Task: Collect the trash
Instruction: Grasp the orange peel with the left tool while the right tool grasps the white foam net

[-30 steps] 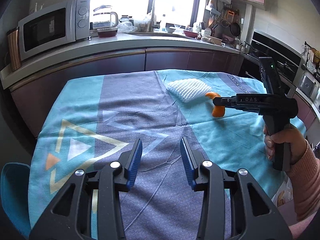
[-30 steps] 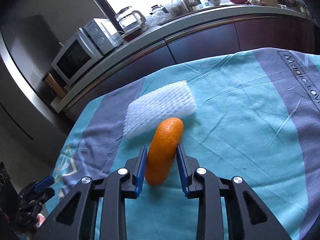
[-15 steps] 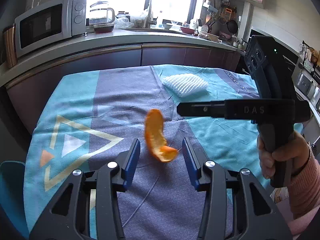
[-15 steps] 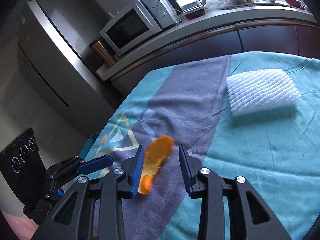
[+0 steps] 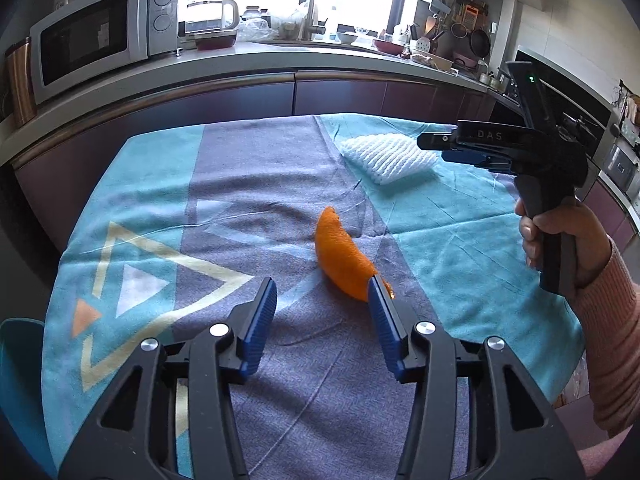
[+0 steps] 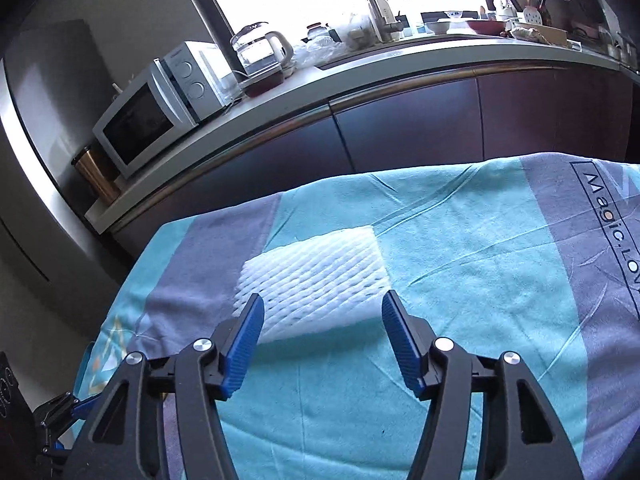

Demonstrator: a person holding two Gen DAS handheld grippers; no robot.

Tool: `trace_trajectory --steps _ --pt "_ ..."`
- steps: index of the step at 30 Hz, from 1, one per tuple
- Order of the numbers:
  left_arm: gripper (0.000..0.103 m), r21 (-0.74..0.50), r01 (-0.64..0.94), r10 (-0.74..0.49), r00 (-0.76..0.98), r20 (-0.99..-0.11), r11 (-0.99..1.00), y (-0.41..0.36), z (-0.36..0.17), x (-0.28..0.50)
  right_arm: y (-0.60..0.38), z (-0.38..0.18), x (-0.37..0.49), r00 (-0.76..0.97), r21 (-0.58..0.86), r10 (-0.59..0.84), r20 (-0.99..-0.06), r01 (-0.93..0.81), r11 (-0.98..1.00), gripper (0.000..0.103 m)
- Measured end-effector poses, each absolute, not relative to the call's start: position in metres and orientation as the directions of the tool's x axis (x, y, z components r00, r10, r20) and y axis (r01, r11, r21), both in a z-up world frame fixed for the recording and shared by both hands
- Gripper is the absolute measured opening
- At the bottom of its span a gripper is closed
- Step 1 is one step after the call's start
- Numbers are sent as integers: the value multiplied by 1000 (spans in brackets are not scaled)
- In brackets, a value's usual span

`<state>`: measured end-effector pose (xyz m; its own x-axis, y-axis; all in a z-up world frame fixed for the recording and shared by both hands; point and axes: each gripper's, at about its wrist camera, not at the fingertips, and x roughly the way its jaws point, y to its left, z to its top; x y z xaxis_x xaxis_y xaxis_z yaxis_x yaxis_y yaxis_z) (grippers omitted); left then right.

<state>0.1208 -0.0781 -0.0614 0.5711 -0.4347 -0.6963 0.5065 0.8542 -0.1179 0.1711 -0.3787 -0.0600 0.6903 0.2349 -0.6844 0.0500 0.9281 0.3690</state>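
Note:
An orange peel (image 5: 343, 258) lies on the tablecloth (image 5: 240, 184), just ahead of my open, empty left gripper (image 5: 322, 307), close to its right finger. A white foam fruit net (image 5: 387, 156) lies farther back on the teal part of the cloth. My right gripper (image 6: 322, 326) is open and empty, with the foam net (image 6: 316, 290) just beyond and between its fingertips. In the left wrist view the right gripper (image 5: 448, 146) hovers over the right edge of the net, held by a hand in a pink sleeve.
The table is covered by a teal and grey patterned cloth (image 6: 480, 280). Behind it runs a kitchen counter (image 5: 280, 56) with a microwave (image 5: 100, 40), a kettle (image 5: 210, 12) and a sink. A blue chair (image 5: 16, 380) stands at the table's left front.
My right gripper carried the orange peel toward the left gripper, let it go on the cloth, opened wide and moved back to the foam net. The left gripper stayed open.

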Motion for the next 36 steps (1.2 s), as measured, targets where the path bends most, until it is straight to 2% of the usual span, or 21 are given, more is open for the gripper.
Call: trace_trajectory --steps 5,7,8,9,10,11,12,13,14,19,23,25,26,27,28,29,36 --pt "52 -126 529 -451 549 -704 839 -90 -64 124 -381 -68 183 671 385 256 -696 49 922 67" --pt "48 -128 525 -448 544 -710 841 -94 -66 129 -379 -68 183 673 373 252 -696 39 927 63" --pt "47 -135 524 -449 536 -715 841 -96 -68 132 -376 -67 183 672 365 249 -697 34 930 54" --pt "40 -149 521 -452 523 -723 841 -97 -69 135 -375 -68 183 668 362 252 -700 28 932 49" --pt "33 -169 520 -461 506 -729 837 -98 -71 138 -375 -70 182 663 363 258 -702 22 931 37" --pt "31 -179 518 -465 497 -733 836 -98 -73 141 -373 -70 181 660 362 261 -705 18 932 24" --pt "30 -177 513 -460 500 -734 840 -99 -74 142 -372 -71 181 657 364 267 -705 13 931 19" --pt "28 -174 511 -457 502 -734 842 -99 -74 142 -372 -72 180 653 374 280 -704 6 928 9" --pt "26 -175 509 -457 504 -733 843 -99 -74 142 -371 -72 179 650 385 293 -701 -1 923 4" --pt "17 -175 502 -453 510 -731 847 -94 -72 138 -364 -68 169 652 425 351 -672 -48 904 2" --pt "16 -172 499 -453 523 -722 850 -86 -67 133 -356 -61 157 656 458 392 -645 -79 886 2" --pt "16 -167 498 -452 533 -715 851 -82 -63 131 -353 -55 155 676 418 349 -649 -66 906 7" --pt "16 -167 497 -453 537 -712 851 -80 -62 130 -353 -52 156 685 397 326 -652 -57 916 25" --pt "16 -167 496 -454 540 -709 852 -79 -61 129 -353 -51 160 687 388 314 -656 -50 920 39" --pt "16 -164 494 -452 546 -706 854 -78 -60 128 -353 -51 165 687 377 303 -660 -45 925 61" --pt "16 -161 492 -449 552 -703 856 -77 -58 128 -351 -51 171 689 356 282 -667 -37 934 65" --pt "16 -162 476 -440 561 -702 864 -68 -58 126 -328 -72 204 636 260 214 -742 -22 965 69"
